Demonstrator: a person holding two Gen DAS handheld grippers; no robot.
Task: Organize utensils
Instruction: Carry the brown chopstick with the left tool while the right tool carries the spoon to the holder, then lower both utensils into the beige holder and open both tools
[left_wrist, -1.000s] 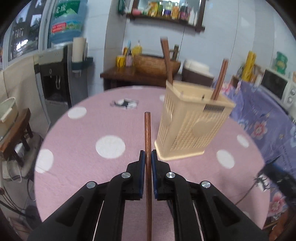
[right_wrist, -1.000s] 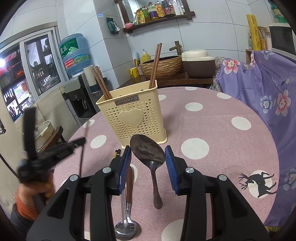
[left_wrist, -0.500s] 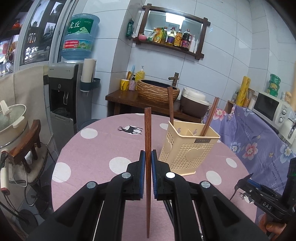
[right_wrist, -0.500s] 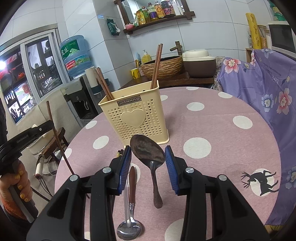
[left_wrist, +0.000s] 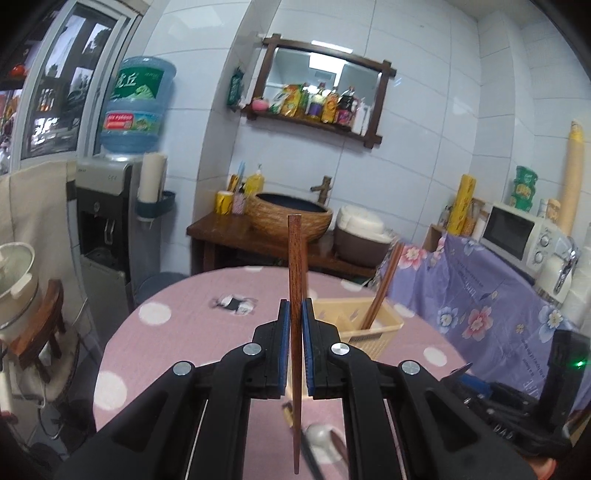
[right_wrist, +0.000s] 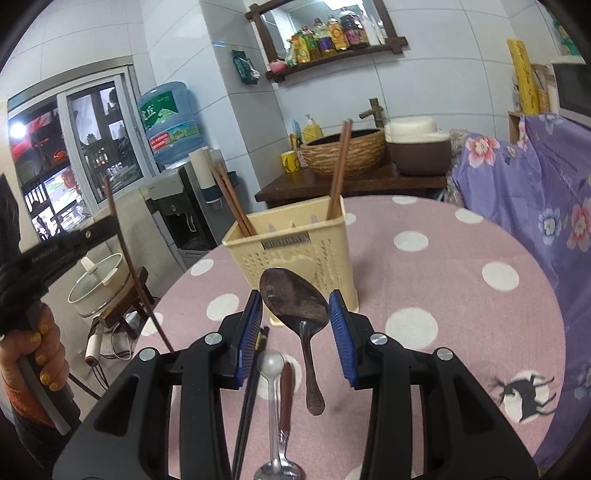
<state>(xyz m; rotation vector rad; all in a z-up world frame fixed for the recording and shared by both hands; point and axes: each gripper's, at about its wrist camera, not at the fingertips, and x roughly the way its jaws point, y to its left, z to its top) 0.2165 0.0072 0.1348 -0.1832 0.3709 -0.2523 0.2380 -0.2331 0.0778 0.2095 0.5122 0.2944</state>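
Observation:
My left gripper (left_wrist: 294, 321) is shut on a brown wooden chopstick (left_wrist: 295, 258) that stands upright between the pads, above the pink dotted table (left_wrist: 177, 332). The cream utensil holder (left_wrist: 364, 325) lies just beyond and to the right, with chopsticks (left_wrist: 384, 284) in it. My right gripper (right_wrist: 295, 314) is shut on the bowl of a dark metal spoon (right_wrist: 293, 299), whose handle hangs down over the table. Straight ahead of it is the holder (right_wrist: 295, 251), with chopsticks in its left (right_wrist: 236, 206) and right (right_wrist: 338, 173) compartments. At the left of the right wrist view, the left gripper (right_wrist: 110, 225) holds its chopstick (right_wrist: 136, 273).
On the table under the right gripper lie a silver spoon (right_wrist: 273, 369), a brown-handled utensil (right_wrist: 285, 391) and black chopsticks (right_wrist: 251, 387). A purple floral cloth (right_wrist: 535, 206) borders the table on the right. A stool with a pot (right_wrist: 99, 280) stands off the left edge.
Both grippers have risen. The left one lifted its chopstick and tipped upward, so the holder now sits lower in its view. The right one raised the dark spoon a little.

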